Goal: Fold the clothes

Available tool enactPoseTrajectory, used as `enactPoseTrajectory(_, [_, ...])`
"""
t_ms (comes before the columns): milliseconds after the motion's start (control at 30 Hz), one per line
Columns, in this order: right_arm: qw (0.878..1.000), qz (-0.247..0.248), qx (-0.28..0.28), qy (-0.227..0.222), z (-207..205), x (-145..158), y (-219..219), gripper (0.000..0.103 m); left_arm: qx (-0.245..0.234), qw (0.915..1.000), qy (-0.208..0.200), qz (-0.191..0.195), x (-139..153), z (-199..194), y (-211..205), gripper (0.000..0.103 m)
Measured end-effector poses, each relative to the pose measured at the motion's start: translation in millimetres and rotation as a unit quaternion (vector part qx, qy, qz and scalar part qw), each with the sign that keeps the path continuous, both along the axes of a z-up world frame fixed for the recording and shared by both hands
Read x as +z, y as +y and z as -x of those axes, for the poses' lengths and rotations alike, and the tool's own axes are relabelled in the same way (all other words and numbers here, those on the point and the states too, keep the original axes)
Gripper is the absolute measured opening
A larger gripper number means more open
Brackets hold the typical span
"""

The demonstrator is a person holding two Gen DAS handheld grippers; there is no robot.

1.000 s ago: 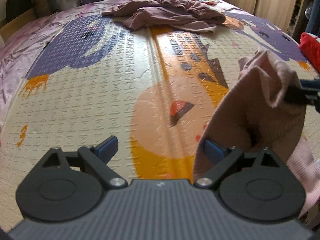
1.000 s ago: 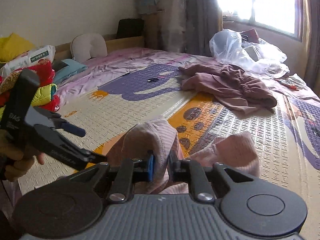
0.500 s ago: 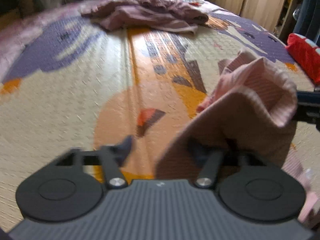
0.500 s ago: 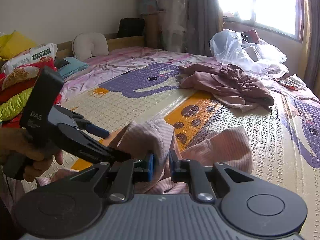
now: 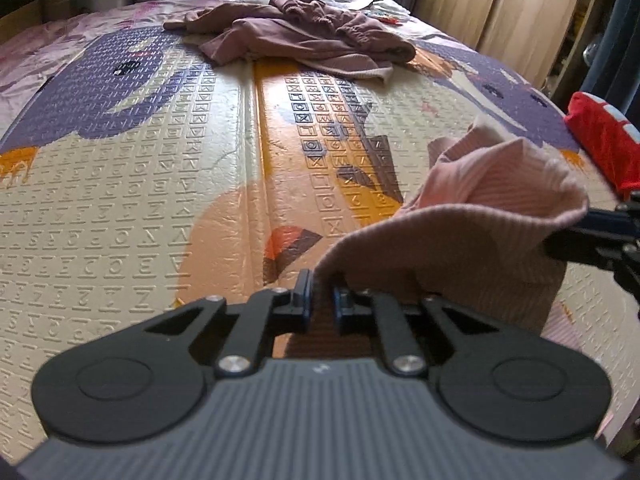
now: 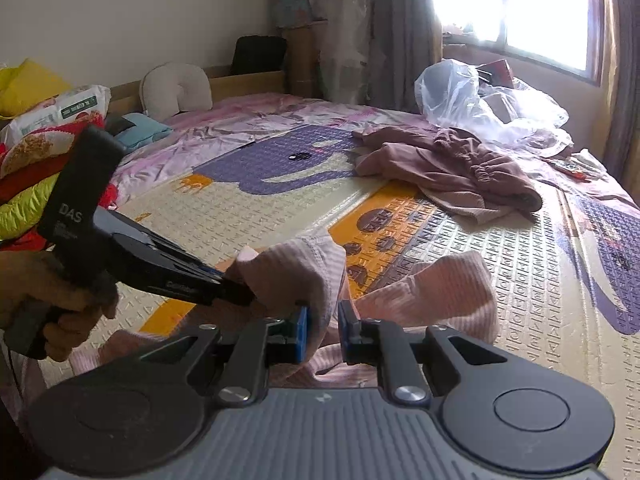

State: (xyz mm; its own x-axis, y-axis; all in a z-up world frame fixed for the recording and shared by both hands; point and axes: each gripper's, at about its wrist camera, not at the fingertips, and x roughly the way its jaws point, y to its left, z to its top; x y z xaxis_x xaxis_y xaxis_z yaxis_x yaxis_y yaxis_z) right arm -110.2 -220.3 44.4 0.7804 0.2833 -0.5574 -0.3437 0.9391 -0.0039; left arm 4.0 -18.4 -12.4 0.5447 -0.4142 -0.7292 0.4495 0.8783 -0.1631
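Both claws are seen clamped on one pink ribbed garment (image 5: 472, 216): left gripper (image 5: 319, 300) is pinched onto a hem at 6 o'clock of the left wrist view, right gripper (image 6: 322, 330) onto a bunched fold at 6 o'clock of the right wrist view. The garment is held raised off the surface between them, its lower part draped down onto the mat.

Surroundings, largest first:
- Patterned play mat (image 6: 248, 220), laid over the bed, embossed, with purple and orange figures; the garment is located near its 5 o'clock edge in the left wrist view.
- Pink bedsheet (image 6: 256, 116), noted at 11 o'clock beyond the mat.
- Mauve clothes pile (image 5: 304, 40), crumpled at 12 o'clock, well apart from the held garment.
- Clear plastic bag (image 6: 472, 96), at 1 o'clock by the window; contents cannot be made out.
- Red item (image 5: 604, 140), at 3 o'clock at the mat's edge.
- Person's hand (image 6: 44, 296), at 9 o'clock, wrapped round the left gripper's handle.
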Motion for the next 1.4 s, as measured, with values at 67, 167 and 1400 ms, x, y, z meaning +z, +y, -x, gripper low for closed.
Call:
enactPoseTrajectory(67, [1.0, 0.003, -0.003, 0.0, 0.1, -0.4, -1.1, 0.017, -0.002, 1.0, -0.001, -0.003, -0.2, 1.2, -0.1, 0.01])
enactPoseTrajectory(167, [1.0, 0.003, -0.006, 0.002, 0.4, -1.1, -1.9, 0.017, -0.005, 0.9999, -0.005, -0.014, -0.1, 2.5, -1.8, 0.012])
enactPoseTrajectory(1400, [0.992, 0.031, -0.119, 0.03, 89.5, -17.7, -36.6, 0.033, 0.099, 0.9907, -0.093, -0.005, 41.1, 5.3, -8.6, 0.012])
